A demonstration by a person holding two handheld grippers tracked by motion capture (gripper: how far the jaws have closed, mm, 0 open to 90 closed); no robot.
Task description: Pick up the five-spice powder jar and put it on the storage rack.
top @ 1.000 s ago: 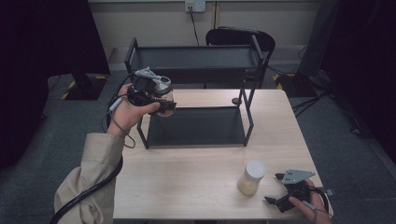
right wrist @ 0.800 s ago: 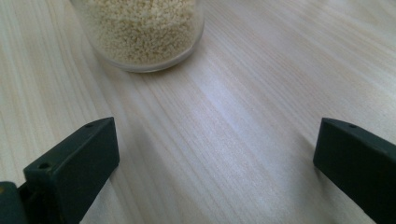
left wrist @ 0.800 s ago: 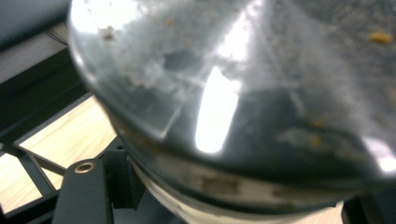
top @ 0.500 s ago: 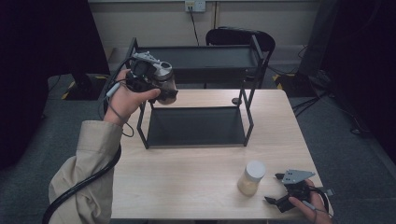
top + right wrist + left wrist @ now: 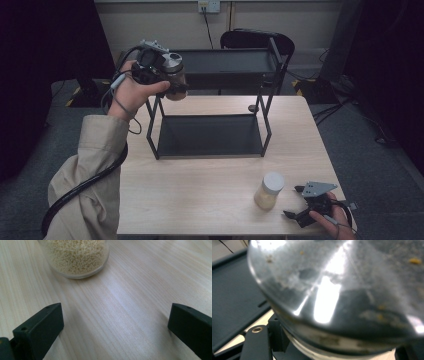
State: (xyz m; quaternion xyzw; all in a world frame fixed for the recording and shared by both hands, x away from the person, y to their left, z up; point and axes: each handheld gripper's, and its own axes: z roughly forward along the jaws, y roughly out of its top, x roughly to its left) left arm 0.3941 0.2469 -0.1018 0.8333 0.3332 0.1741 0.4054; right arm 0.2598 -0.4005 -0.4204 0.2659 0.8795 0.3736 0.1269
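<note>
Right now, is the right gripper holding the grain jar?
No, the right gripper has its jaws wide apart on bare table, short of the grain jar.

Beige sleeve (image 5: pixel 90 185); black, seemingly grey-plated claw (image 5: pixel 312 202) with cable.

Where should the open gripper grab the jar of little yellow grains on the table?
Grip the jar of grains around its round glass side, below the pale lid, coming in level from the person's side, where the right gripper already rests. The jar stands upright, alone on the table, and the right gripper view shows the open jaws facing its base.
</note>
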